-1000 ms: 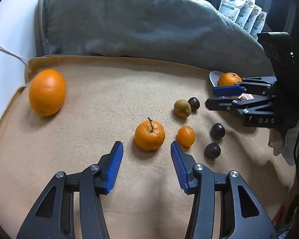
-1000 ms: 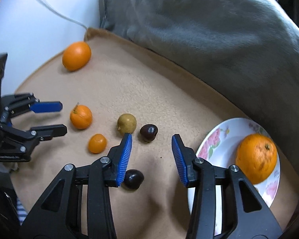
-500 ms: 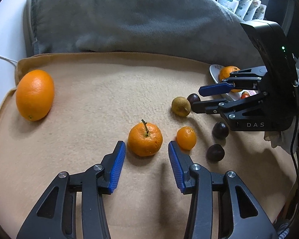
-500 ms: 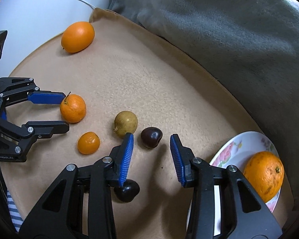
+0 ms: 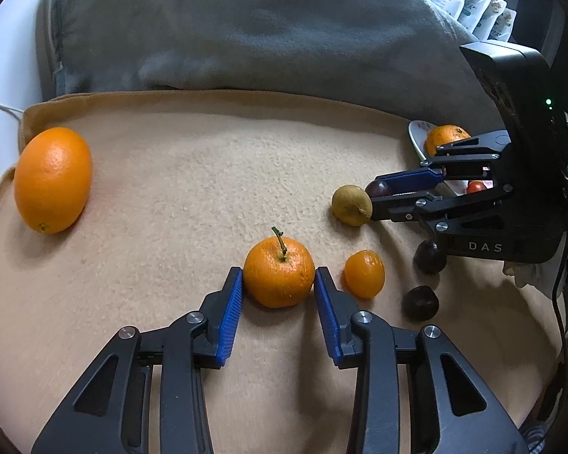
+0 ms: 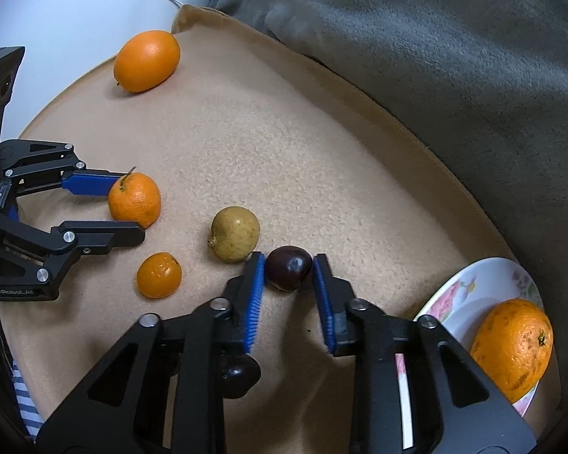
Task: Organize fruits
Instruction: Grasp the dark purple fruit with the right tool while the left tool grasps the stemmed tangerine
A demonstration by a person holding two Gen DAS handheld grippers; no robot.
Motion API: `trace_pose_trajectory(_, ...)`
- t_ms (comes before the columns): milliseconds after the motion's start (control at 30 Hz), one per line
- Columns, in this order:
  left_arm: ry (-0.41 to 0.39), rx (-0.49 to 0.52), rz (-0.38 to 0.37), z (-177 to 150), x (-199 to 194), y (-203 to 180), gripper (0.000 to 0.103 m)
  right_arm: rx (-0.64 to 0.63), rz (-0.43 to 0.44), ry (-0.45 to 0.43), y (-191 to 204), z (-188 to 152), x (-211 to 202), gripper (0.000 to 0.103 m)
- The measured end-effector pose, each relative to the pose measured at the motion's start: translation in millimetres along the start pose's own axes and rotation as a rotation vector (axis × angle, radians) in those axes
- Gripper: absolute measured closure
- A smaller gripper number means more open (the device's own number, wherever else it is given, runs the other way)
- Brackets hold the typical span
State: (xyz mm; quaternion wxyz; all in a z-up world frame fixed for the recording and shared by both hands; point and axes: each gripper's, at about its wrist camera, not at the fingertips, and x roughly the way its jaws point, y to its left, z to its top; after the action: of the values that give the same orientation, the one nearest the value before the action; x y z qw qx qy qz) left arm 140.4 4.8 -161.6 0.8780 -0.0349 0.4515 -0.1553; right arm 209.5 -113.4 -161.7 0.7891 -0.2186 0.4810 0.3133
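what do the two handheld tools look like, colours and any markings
Both are black plastic linkages with silver rivets and blue ribbed pads. The left tool shows "GenRobot.AI" on its body in the right wrist view. The right tool bears "DAS" lettering, a boxy black housing with a green light, and a dark cable.

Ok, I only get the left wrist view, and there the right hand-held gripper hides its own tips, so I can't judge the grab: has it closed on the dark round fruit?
Observer: Yes. The right hand-held gripper has both blue pads pressed on the dark round fruit.
Operator: Room on the plate?
Observer: The white floral plate holds one large orange; its side nearest the gripper is bare.
Operator: My left one, seen sideways?
Observer: The left hand-held gripper, jaws just been closing, touches the stemmed orange mandarin on both sides.
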Motion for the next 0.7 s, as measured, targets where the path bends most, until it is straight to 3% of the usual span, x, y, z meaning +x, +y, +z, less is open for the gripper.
trace_pose_trajectory(333, -0.018, -0.015, -0.001, -4.0, -5.7, 4.3, 0.068, 0.014, -0.004, -0.014, 0.1, -2.3, -5.8, 0.078)
trace_pose_trajectory(700, -0.067, -0.01, 0.001, -13.8, -38.5, 3.6, 0.068, 0.063, -0.001, -0.087, -3.5, -15.6, -38.5, 0.079)
